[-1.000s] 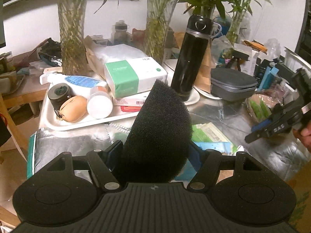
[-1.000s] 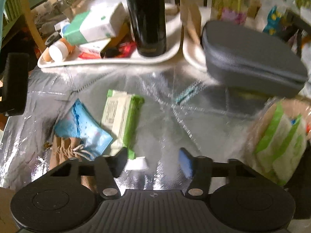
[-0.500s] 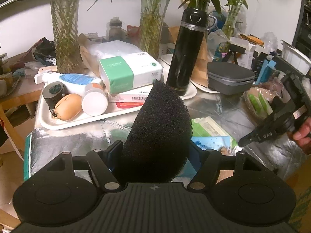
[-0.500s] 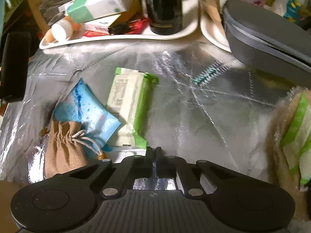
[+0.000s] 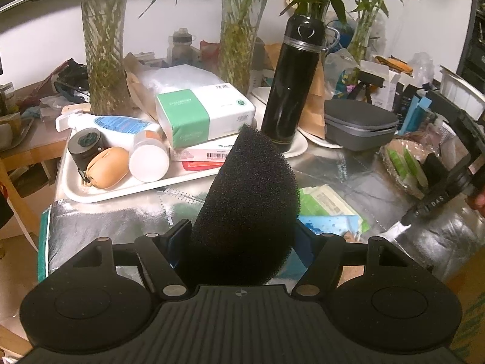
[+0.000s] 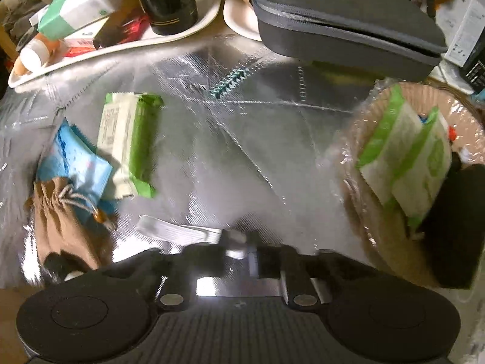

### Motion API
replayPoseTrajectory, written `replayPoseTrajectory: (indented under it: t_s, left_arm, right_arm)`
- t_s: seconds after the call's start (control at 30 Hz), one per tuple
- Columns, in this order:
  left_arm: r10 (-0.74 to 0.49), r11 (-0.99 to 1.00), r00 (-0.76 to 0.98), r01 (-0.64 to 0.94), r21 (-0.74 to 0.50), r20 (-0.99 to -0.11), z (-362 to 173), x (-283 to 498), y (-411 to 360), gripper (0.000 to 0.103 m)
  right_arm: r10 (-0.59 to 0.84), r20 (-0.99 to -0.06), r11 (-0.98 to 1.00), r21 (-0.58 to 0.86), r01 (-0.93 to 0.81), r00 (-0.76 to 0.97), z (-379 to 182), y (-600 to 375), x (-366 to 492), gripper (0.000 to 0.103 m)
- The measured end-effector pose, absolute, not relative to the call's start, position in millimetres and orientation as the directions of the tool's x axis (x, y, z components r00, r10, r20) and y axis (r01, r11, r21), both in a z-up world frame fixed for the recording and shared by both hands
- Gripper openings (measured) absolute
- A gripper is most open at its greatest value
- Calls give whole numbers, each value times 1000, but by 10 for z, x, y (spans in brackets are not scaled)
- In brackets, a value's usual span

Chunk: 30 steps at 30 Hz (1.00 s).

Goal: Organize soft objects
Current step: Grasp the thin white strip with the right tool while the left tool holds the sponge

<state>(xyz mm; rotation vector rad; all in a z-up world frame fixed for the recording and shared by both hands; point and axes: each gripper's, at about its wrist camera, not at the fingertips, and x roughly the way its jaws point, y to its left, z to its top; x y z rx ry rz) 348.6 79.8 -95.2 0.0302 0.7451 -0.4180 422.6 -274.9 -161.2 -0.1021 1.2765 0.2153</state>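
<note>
My left hand-held gripper is clamped on a black foam sponge, whose rounded tip stands up between the fingers and hides much of what lies ahead. My right hand-held gripper points steeply down at the silver-covered table; its jaws are opening, and a white strap lies flat on the foil with one end reaching in between the blurred fingertips, though I cannot tell whether the pads touch it. Just left of that gripper sits a brown drawstring pouch, with a blue packet touching its top and a green-and-white wipes pack overlapping the packet further ahead. To the gripper's right is a woven basket lined with clear film, holding two green-and-white packs and a black sponge-like piece at its right edge. Ahead and to the right rests a grey zip case; ahead and to the left is a white tray carrying a black flask and a tissue box. From the left wrist view, the right gripper appears off to the right, near the basket.
</note>
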Motion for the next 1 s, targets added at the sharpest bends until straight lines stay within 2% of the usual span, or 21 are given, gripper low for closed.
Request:
replayPoseTrajectory:
  t_s: [0.03, 0.07, 0.23, 0.4, 0.6, 0.63, 0.67, 0.7, 0.77, 1.0]
  left_arm:
    - [-359, 917, 656, 380, -120, -664, -952, 3485, 793, 70]
    - [-358, 917, 656, 380, -119, -665, -952, 3484, 789, 70]
    - [-357, 917, 651, 381, -118, -670, -961, 3489, 784, 70]
    - [-357, 917, 650, 382, -118, -671, -965, 3487, 780, 70]
    - [-353, 914, 640, 391, -107, -683, -995, 3488, 768, 70]
    - [-355, 913, 638, 393, -108, -683, -995, 3484, 767, 70]
    - [-358, 913, 638, 394, -110, -682, -992, 3481, 769, 70]
    - [-359, 913, 640, 393, -112, -680, -986, 3475, 775, 70]
    - [-359, 914, 641, 388, -118, -678, -980, 3479, 781, 70]
    - [-368, 910, 617, 392, -134, -696, -964, 3497, 771, 70]
  right_arm:
    - [111, -948, 970, 38, -241, 299, -1574, -2731, 4199, 66]
    - [122, -939, 964, 34, -264, 322, -1542, -2709, 4176, 78]
    - [169, -935, 928, 46, -369, 310, -1607, -2583, 4165, 78]
    - [138, -945, 882, -18, -471, 295, -1751, -2384, 4134, 76]
    - [148, -946, 859, -21, -511, 289, -1799, -2331, 4059, 57]
    - [159, -947, 862, -5, -507, 279, -1795, -2335, 4052, 51]
    - [174, -947, 867, 18, -497, 268, -1789, -2350, 4059, 39]
    - [179, -947, 875, 30, -483, 266, -1780, -2356, 4061, 33]
    - [170, -949, 883, 27, -468, 266, -1767, -2354, 4070, 7]
    - [143, -940, 917, 7, -399, 311, -1620, -2438, 4126, 5]
